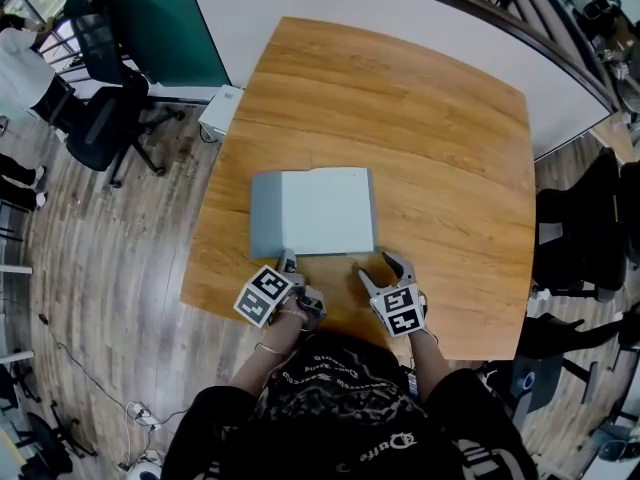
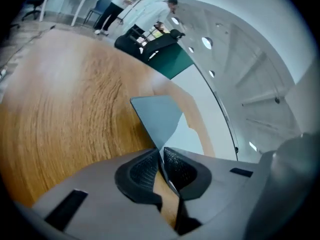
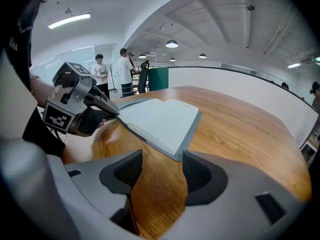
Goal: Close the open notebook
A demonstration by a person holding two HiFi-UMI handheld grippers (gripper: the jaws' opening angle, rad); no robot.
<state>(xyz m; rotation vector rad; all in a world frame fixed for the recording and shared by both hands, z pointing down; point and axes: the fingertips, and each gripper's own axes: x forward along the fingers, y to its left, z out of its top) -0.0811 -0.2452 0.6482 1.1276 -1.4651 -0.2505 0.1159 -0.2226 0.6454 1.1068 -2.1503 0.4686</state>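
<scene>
The open notebook (image 1: 325,211) lies flat in the middle of the wooden table (image 1: 450,168), pale pages up, with a grey cover showing along its left side. My left gripper (image 1: 288,261) sits at the notebook's near left edge. In the left gripper view its jaws are pressed together on the thin edge of the grey cover (image 2: 159,116). The right gripper view shows the left gripper (image 3: 111,109) tip on that corner of the notebook (image 3: 160,119). My right gripper (image 1: 384,269) stands open just short of the near right corner, with only bare wood between its pads (image 3: 130,171).
The table's near edge lies just under both grippers. Office chairs (image 1: 100,118) stand on the floor at the left and another chair (image 1: 590,228) at the right. A white partition (image 1: 400,8) and a green panel (image 1: 165,28) run behind the table. People stand far off.
</scene>
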